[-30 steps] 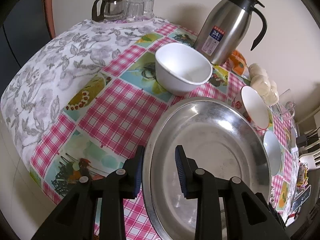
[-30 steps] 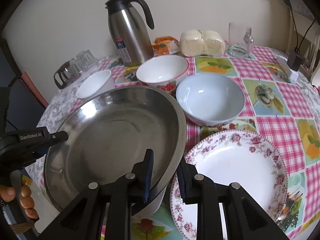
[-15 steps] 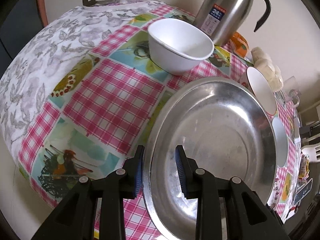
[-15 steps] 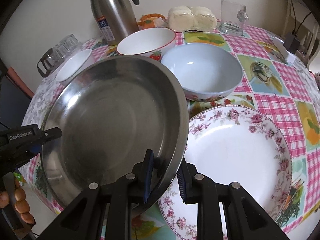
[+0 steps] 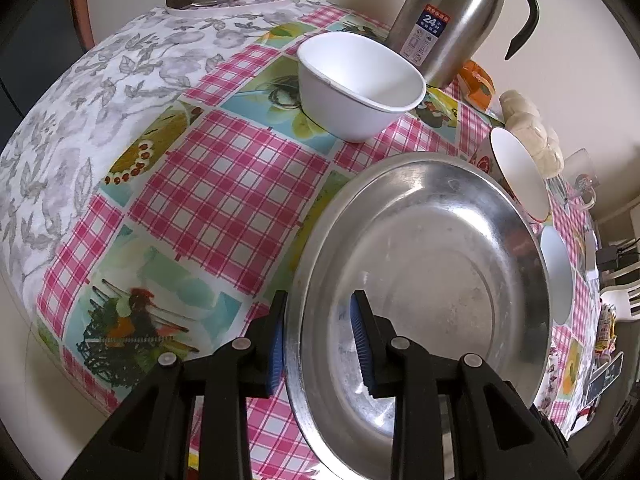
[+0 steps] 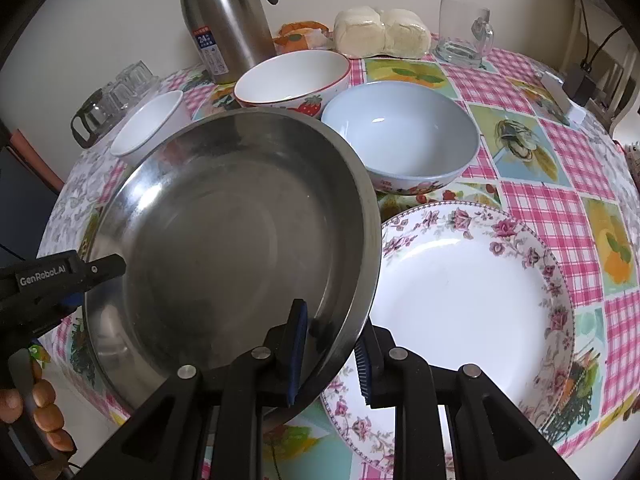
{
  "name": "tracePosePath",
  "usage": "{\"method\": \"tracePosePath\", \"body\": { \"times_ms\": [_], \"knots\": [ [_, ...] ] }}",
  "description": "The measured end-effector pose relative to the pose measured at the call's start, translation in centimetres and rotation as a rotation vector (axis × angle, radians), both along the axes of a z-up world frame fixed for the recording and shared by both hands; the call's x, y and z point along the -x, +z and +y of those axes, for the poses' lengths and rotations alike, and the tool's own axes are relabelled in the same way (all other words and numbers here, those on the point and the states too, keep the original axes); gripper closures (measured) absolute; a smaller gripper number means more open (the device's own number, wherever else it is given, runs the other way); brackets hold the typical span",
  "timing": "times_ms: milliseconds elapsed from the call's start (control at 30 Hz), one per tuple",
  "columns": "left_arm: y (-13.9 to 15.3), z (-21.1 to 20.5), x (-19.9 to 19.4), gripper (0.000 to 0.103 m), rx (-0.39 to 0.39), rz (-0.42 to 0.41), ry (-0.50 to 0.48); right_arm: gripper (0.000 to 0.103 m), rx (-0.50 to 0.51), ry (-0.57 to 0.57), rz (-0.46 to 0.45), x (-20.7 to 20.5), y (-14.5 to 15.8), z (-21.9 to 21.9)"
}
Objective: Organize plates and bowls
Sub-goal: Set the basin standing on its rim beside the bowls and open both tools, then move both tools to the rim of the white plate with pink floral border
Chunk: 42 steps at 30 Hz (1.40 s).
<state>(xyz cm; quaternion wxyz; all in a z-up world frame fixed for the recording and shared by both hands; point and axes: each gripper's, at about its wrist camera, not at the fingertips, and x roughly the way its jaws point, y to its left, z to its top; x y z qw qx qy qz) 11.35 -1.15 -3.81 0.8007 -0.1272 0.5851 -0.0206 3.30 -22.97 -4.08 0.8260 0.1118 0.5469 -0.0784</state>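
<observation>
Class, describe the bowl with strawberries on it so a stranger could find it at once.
Start at the tall steel jug at the back of the table. The strawberry bowl stands just in front of it, beside the pale blue bowl. Only it has a red rim and painted strawberries.

Silver pan [image 6: 224, 232], pink-floral white plate [image 6: 460, 288], pink-checked tablecloth [image 5: 224, 200]

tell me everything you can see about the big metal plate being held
The steel plate is a wide, round, shallow dish of dull silvery metal with a raised rim and a flat, scuffed, empty centre. It sits tilted above the checked tablecloth, its right edge overlapping the floral plate. The left tool grips its left rim and the right tool its near right rim, one pad inside, one outside.
</observation>
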Motion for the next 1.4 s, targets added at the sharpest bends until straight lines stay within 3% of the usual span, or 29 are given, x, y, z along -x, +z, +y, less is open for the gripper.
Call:
{"method": "tracePosePath", "body": {
  "times_ms": [367,433,567,733,900,967,1033,1133,1400],
  "knots": [
    [0.0,0.5,0.1,0.069,0.019,0.005,0.011,0.078,-0.016,-0.005,0.011,0.1,-0.2,0.1],
    [0.1,0.6,0.1,0.057,0.018,0.008,0.016,0.068,-0.012,-0.008,0.009,0.1,0.0,0.0],
    [0.5,0.9,0.1,0.052,0.011,0.000,0.028,0.054,0.006,-0.008,-0.018,0.2,1.1,0.1],
    [1.8,1.0,0.1,0.034,-0.027,-0.041,0.028,0.034,0.058,-0.030,-0.050,0.2,2.4,-0.3],
    [2.8,0.8,0.0,0.031,-0.081,-0.085,0.016,0.019,0.060,-0.029,-0.074,0.3,2.6,-0.7],
    [2.9,0.7,0.0,0.023,-0.084,-0.093,0.011,0.011,0.063,-0.029,-0.083,0.3,2.6,-0.6],
    [3.0,0.6,0.0,0.014,-0.092,-0.107,0.007,0.007,0.065,-0.032,-0.091,0.3,2.7,-0.6],
    [3.3,0.5,0.0,0.012,-0.113,-0.127,0.003,0.000,0.064,-0.033,-0.099,0.3,2.8,-0.6],
    [3.8,0.3,0.1,0.009,-0.141,-0.160,0.004,0.000,0.066,-0.052,-0.110,0.5,3.0,-1.0]
  ]
}}
